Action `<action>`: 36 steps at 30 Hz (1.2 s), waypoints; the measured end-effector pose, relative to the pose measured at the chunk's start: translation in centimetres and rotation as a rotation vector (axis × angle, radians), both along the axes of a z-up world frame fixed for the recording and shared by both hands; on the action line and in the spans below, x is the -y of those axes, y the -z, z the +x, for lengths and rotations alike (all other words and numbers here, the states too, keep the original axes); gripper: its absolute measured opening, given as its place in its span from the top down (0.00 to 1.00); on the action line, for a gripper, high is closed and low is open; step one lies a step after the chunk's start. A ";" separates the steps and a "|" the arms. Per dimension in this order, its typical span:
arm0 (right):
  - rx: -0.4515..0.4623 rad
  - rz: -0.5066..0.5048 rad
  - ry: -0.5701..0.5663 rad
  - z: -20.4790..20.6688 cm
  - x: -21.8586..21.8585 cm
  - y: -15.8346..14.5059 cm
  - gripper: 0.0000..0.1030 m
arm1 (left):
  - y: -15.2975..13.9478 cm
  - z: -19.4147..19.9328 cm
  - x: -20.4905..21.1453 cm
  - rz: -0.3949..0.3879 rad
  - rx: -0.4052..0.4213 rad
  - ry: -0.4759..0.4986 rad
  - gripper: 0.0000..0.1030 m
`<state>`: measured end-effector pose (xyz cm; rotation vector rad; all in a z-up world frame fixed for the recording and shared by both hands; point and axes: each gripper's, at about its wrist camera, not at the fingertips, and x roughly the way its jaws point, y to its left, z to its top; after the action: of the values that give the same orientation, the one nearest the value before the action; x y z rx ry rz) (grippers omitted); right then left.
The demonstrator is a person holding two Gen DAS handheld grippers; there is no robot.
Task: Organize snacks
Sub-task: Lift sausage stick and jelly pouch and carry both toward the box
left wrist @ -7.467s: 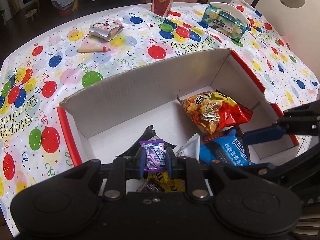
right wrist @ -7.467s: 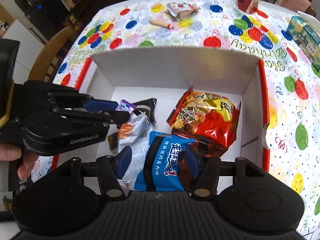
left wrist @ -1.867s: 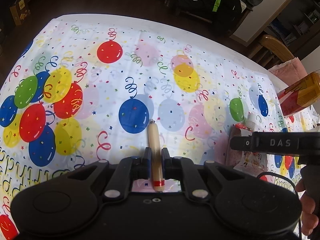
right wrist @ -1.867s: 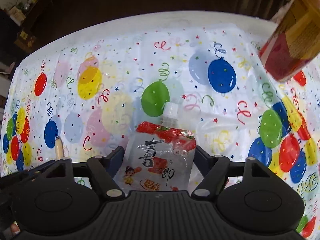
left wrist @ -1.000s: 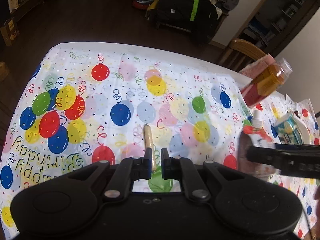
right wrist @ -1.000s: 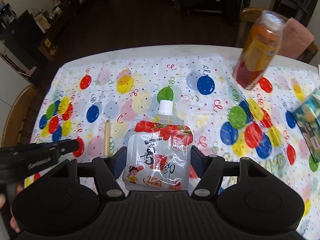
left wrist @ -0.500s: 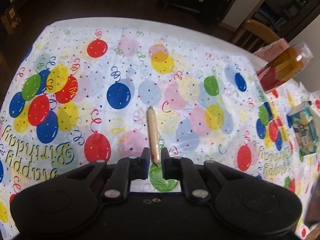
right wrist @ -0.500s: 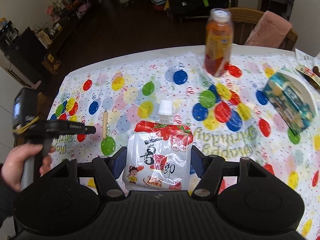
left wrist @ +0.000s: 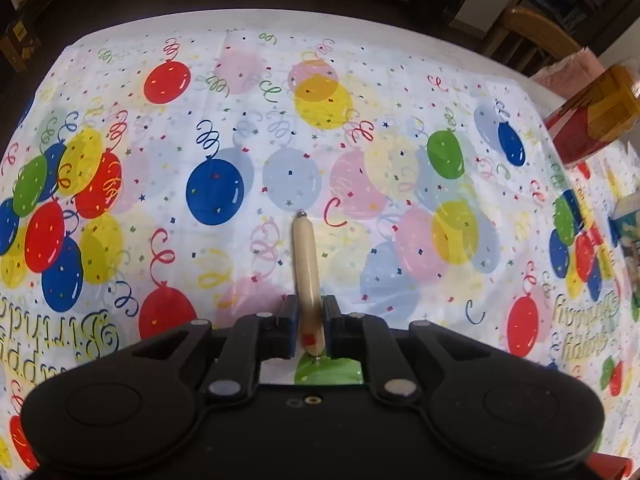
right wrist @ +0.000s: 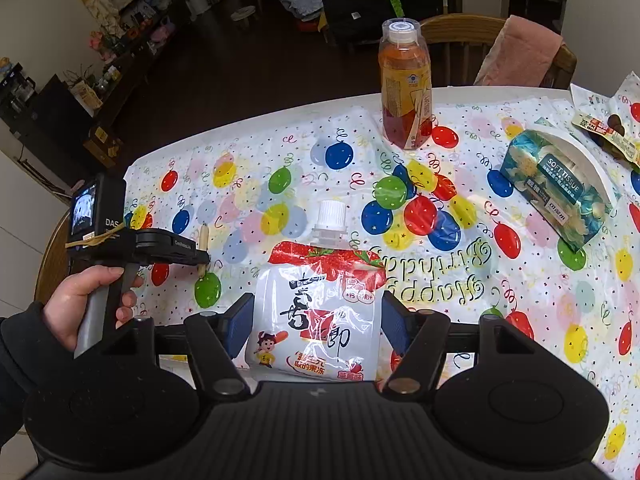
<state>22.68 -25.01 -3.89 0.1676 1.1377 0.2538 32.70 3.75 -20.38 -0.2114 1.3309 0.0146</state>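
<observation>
Change since earlier views: both of my grippers have lifted away from the bench [right wrist: 540, 280] with their loads; half a second ago the pouch looked the same in my right fingers, and the view has since pulled back a little over the balloon cloth.
Left gripper [left wrist: 311, 322]: fingers pressed in on the sausage stick [left wrist: 306, 272], pinching it near its red-marked end; the free end points ahead over the middle of the bench.
Right gripper [right wrist: 316, 326]: fingers set wide, one against each side edge of the jelly pouch [right wrist: 320, 308]; white cap uppermost, pointing toward the far edge.
Left hand [right wrist: 86, 304]: wrapped round the left gripper's handle, at the left edge of the bench in the right wrist view.
Sausage stick, handling: judged light, slim and fairly stiff, with a smooth casing that may slide; a hold nearer its middle would stop it swinging.
Jelly pouch, handling: judged soft, glossy and yielding, heavier low down where the jelly sits; side seams are the stiffest place to grip, and a hard squeeze could bulge it out of my fingers.
Other items: juice bottle [right wrist: 405, 88] upright near the far edge; tissue pack [right wrist: 556, 188] toward the right edge.
Destination: no box in either view, so where these go cannot be told.
</observation>
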 end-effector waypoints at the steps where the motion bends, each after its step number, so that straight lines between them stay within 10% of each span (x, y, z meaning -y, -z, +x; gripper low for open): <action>1: -0.001 0.002 0.004 0.0 0.1 0.1 0.36 | 0.1 0.1 0.2 0.014 0.000 0.007 0.91; 19: -0.004 -0.017 0.010 -0.3 -0.2 0.6 0.36 | -1.5 -1.3 0.7 0.068 0.108 0.055 0.92; 36: -0.013 -0.015 -0.047 -6.8 -1.1 -1.3 0.36 | -12.2 -10.6 0.4 -0.072 0.246 0.168 0.93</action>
<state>15.85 -23.91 -2.63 0.1292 1.1570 0.2857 22.11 3.32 -8.19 -0.1564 1.1008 -0.1954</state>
